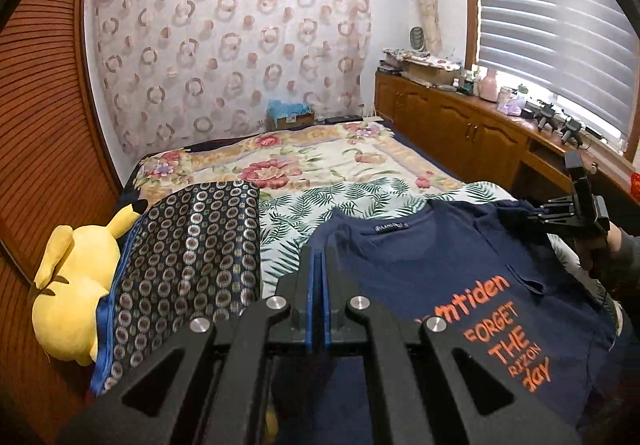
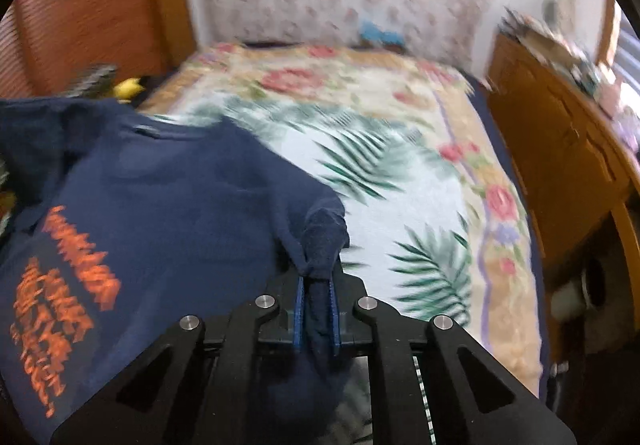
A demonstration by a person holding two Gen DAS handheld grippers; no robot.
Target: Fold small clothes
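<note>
Working left to right across the bed [image 1: 304, 161]. Far left, a yellow plush toy [image 1: 72, 293] is lying against the wooden wall panel, half tucked under a dark patterned cushion [image 1: 192, 257]; both are sitting clear of the work area, so I judge they are not getting in the way of the fold. My left gripper [image 1: 319, 269] is hovering with its blue pads pressed flat together; nothing is showing between them, though the tips are overlapping the shirt's shoulder in this view and I cannot tell whether they are touching cloth. The navy T-shirt [image 1: 432, 265] is lying print-up on the leaf-print sheet [image 1: 296, 213], collar pointing away from me, spread out so a sleeve can be brought inward. At the right, my right gripper [image 2: 318, 277] is pinching a bunched bit of navy fabric, apparently the right sleeve or shoulder edge, between its nearly closed pads; the cloth is filling the narrow gap and peaking above the tips. Presumably I am gripping there to carry that side over the body of the shirt. Hard to read: the right wrist view is motion-blurred and the orange lettering is smeared. The shirt's hem is being cut off behind my own linkages in both views, and the left sleeve is partly hidden.
</note>
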